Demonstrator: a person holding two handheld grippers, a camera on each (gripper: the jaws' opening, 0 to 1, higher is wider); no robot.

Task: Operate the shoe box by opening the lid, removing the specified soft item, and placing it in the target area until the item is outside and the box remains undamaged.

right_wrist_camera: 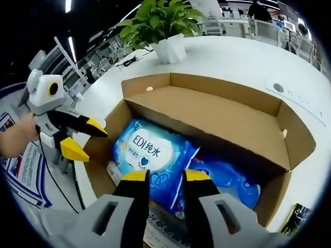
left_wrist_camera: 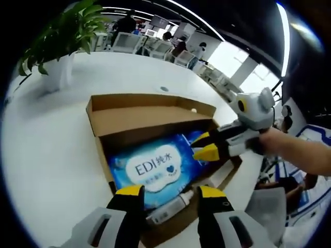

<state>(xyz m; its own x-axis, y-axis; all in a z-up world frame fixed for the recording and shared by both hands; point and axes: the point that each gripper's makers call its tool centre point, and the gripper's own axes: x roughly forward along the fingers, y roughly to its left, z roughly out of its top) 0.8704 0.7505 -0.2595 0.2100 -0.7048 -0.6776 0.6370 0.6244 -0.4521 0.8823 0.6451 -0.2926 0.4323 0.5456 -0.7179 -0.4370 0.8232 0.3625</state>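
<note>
Right gripper view first: my right gripper (right_wrist_camera: 164, 178) has its yellow-tipped jaws parted by a narrow gap, closed on nothing, with the tips hanging over the near edge of the blue wet-wipes pack (right_wrist_camera: 155, 155) that I take to be the soft item. I cannot tell whether the tips touch the wrapper. In the left gripper view my left gripper (left_wrist_camera: 170, 192) stands wider apart and also holds nothing, its tips over the near wall of the shoe box (left_wrist_camera: 150, 116), just above a small white tube (left_wrist_camera: 170, 207) that lies at the pack's near edge. From the opposite side each gripper shows in the other's camera, jaws spread, poised at the box's side wall rather than inside it. Moving outward, the lid (right_wrist_camera: 217, 116) is already swung back and stands open behind the cavity, so I judge the opening step done, and the cardboard looks unbent where I can see it. The pack lies flat on the box floor, with a second blue pack (right_wrist_camera: 227, 178) tucked beside it toward the far wall. What I think remains is the grasp, the lift clear of the walls and the placing. The box sits on the white desk (left_wrist_camera: 51, 155), nearer its front edge, with a potted plant (right_wrist_camera: 165, 26) well apart toward the desk's far edge.
</note>
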